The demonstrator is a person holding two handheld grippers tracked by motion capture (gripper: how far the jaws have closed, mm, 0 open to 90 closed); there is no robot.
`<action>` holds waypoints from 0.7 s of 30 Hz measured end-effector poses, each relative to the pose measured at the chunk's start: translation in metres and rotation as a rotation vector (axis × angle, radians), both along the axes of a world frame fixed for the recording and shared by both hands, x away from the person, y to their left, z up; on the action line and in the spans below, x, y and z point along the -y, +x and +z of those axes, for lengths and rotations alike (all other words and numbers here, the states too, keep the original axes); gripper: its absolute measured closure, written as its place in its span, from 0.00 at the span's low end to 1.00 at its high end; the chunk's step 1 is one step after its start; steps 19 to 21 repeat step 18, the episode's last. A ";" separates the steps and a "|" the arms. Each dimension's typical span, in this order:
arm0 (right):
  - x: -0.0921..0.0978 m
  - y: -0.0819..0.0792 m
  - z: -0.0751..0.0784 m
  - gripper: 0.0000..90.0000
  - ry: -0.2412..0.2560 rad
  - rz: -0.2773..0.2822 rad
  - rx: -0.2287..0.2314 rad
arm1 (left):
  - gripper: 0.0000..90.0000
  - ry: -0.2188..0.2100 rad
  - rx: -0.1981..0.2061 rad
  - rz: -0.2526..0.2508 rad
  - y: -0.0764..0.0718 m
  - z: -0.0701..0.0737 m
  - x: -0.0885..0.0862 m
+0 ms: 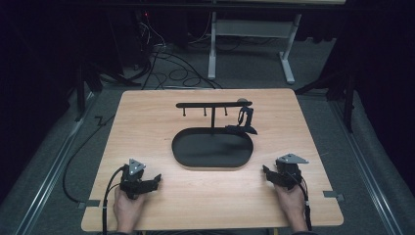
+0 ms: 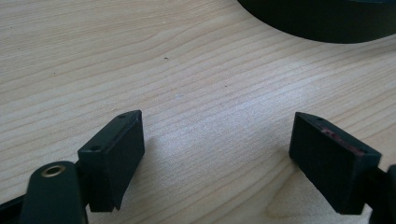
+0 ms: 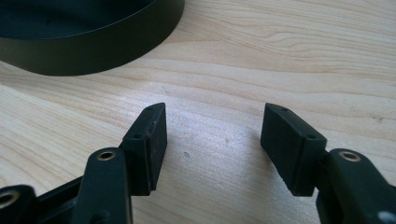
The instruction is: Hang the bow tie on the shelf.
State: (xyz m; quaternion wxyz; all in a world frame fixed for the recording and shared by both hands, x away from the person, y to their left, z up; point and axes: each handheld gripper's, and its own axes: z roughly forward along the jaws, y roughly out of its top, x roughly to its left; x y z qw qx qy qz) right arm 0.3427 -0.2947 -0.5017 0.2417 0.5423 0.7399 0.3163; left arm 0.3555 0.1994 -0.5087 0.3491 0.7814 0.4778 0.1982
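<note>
Near edge of wooden table [image 1: 147, 112]: left gripper [image 1: 157, 179] and right gripper [image 1: 265, 171], each in person's hand, rest on bare wood, jaws spread, gripping nothing. Between them, slightly farther: black oval tray [image 1: 212, 148], unoccupied. Behind tray: black T-shaped hook stand [image 1: 214, 105], small black object [image 1: 244, 119] hanging at right end.

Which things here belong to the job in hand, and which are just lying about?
In play:
- black oval tray mid-table
- rack with hooks rising from the tray
- dark item hanging at the rack's right end, too small to identify
- left gripper, open
- right gripper, open

Lying about:
- cables on the floor
- white stand behind the table
</note>
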 end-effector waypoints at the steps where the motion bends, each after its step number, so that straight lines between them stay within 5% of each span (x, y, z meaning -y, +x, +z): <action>1: 0.000 0.000 0.000 0.47 0.001 -0.004 -0.004 | 0.21 0.000 0.000 0.001 0.000 0.000 0.000; 21: 0.000 0.000 0.000 0.46 0.004 0.001 0.000 | 0.21 0.000 0.000 0.000 0.000 0.000 0.000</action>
